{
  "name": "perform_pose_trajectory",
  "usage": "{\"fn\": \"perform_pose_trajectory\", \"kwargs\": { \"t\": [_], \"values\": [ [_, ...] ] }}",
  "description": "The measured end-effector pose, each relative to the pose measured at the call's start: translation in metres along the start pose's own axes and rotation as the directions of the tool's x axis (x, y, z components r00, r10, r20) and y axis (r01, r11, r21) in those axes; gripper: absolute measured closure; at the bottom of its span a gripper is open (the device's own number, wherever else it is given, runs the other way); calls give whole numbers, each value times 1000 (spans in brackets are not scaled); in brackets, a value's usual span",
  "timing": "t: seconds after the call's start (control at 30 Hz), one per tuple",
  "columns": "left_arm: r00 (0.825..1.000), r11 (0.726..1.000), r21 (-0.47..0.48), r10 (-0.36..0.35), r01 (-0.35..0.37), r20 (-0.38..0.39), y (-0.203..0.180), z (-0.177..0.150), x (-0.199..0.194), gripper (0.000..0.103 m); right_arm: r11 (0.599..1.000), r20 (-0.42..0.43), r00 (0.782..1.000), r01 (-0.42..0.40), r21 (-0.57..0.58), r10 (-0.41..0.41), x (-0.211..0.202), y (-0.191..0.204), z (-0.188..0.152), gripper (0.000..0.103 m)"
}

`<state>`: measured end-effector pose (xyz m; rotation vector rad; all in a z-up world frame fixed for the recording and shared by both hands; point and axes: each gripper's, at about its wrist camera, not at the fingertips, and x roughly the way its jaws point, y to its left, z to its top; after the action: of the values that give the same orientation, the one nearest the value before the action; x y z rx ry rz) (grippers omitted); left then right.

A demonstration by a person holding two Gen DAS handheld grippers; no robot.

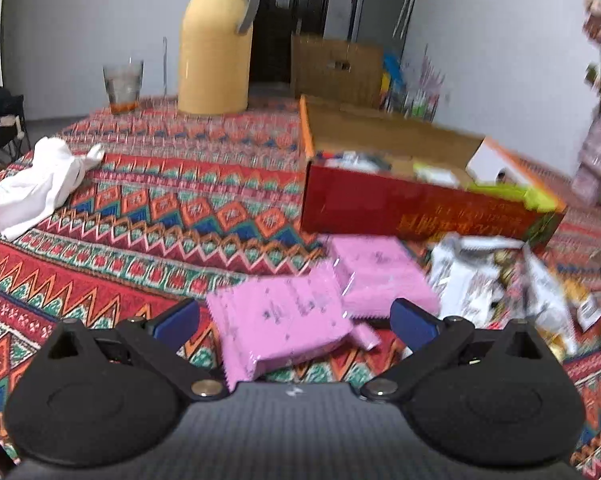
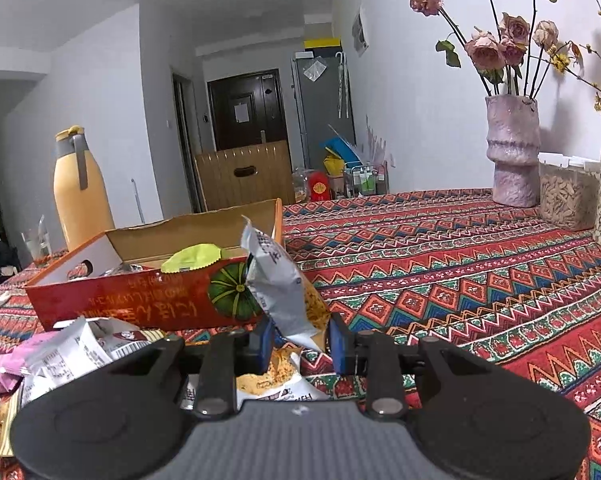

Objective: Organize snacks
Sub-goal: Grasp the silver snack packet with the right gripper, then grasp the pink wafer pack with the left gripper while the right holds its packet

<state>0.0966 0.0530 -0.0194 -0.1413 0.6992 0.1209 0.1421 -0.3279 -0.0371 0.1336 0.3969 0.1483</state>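
Left wrist view: the left gripper (image 1: 296, 320) hovers with its jaws spread wide and empty over a pink snack packet (image 1: 280, 320) that lies flat on the patterned tablecloth (image 1: 140, 216), with a second pink packet (image 1: 380, 276) just behind it and the open red box (image 1: 400, 208) beyond. Right wrist view: the right gripper (image 2: 300, 344) is clamped narrow on the lower corner of a grey-and-orange snack bag (image 2: 284, 284), which stands tilted up in front of the red box's (image 2: 140, 300) near wall, with further packets (image 2: 76, 352) lying loose on the cloth to the left.
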Motion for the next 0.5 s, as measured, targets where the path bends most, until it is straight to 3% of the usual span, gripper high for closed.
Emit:
{"fn": "perform_pose_trajectory", "kwargs": {
  "t": [0.27, 0.5],
  "values": [
    [987, 995, 65, 90, -82, -135, -11, 13, 26, 0, 999, 28, 999, -26, 21, 25, -4, -4, 0, 75],
    [971, 992, -16, 119, -125, -206, -9, 22, 47, 0, 998, 53, 998, -49, 32, 47, -8, -6, 1, 75]
  ]
}}
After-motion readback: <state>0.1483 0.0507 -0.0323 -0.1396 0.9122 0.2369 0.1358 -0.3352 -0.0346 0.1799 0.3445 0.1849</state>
